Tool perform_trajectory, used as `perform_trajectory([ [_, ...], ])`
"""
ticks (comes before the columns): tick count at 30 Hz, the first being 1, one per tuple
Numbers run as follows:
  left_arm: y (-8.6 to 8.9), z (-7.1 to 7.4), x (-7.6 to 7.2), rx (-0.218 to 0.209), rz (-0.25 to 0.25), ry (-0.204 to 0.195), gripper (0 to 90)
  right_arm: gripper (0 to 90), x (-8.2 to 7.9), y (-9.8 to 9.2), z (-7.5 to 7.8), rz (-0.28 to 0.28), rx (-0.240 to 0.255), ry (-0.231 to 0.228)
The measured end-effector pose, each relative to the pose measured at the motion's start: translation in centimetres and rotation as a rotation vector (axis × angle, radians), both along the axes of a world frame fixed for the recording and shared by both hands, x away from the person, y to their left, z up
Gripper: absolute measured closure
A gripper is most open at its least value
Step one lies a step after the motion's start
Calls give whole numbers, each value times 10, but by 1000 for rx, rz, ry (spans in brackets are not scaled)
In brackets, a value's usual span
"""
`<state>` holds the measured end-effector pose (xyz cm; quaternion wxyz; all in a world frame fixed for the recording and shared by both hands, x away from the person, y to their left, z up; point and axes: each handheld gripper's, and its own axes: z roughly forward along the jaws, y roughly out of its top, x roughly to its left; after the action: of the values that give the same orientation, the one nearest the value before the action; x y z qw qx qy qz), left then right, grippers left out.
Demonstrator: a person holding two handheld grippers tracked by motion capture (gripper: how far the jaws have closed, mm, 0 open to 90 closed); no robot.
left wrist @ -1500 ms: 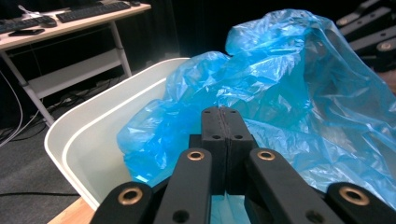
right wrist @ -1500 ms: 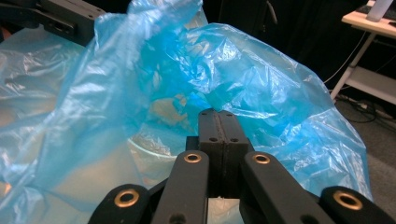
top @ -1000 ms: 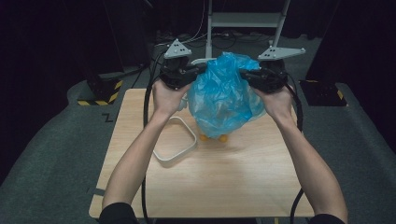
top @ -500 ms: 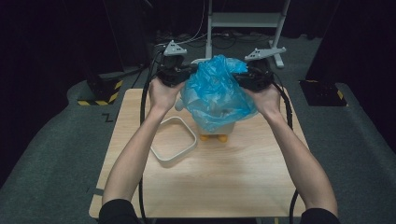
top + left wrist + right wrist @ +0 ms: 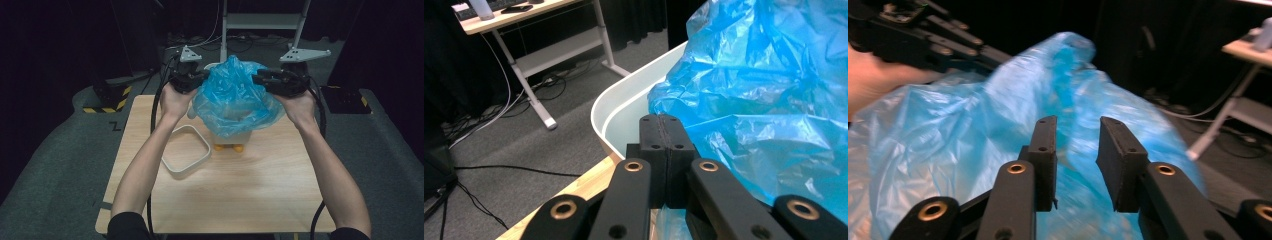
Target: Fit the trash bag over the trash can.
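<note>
Bag [image 5: 235,100] spread wider over wooden table [image 5: 260,190]; left tool [image 5: 665,132] pressed together, right tool [image 5: 1078,145] spread; dark room.

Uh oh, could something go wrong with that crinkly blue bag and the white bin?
Maybe. The right gripper has its jaws apart, so its side of the blue plastic bag may slip free and slump. The left gripper is shut at the bag's edge by the white bin's rim; a hard pull might tear the thin plastic. The bin stands near the table's far edge, so tugging could drag it off.
</note>
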<state>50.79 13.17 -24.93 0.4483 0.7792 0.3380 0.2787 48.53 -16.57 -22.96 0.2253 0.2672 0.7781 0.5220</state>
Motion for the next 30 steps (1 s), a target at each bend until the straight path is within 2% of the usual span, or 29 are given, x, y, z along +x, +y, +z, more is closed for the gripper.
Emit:
perform_trajectory([
  [3,2,-1,-3,-14,2,-1,860,644,-1,-7,0,-59,-36,-24],
  [5,4,-1,-6,-25,-4,9,788,619,1,-8,-2,-85,-49,-24],
  [8,6,3,-14,-33,-2,0,663,614,5,-6,-6,-101,-77,-15],
  [10,8,6,-20,-62,-6,1,583,669,8,-4,-8,-95,-79,-4],
  [13,8,11,-31,-68,-20,6,488,775,9,0,-10,-96,-84,-5],
  [15,8,13,-40,-77,-33,-4,457,824,9,4,-11,-94,-96,-10],
  [18,4,12,-50,-65,-49,-4,449,858,9,7,-13,-89,-106,-14],
  [21,0,6,-53,-59,-49,15,457,845,8,8,-12,-83,-94,-12],
  [24,-2,1,-50,-48,-48,20,524,740,6,6,-10,-82,-79,-18],
  [26,-2,-1,-49,-64,-50,7,556,647,4,4,-8,-89,-70,-22],
  [30,-3,-2,-49,-56,-47,-5,657,586,1,-4,-5,-111,-72,-28],
])
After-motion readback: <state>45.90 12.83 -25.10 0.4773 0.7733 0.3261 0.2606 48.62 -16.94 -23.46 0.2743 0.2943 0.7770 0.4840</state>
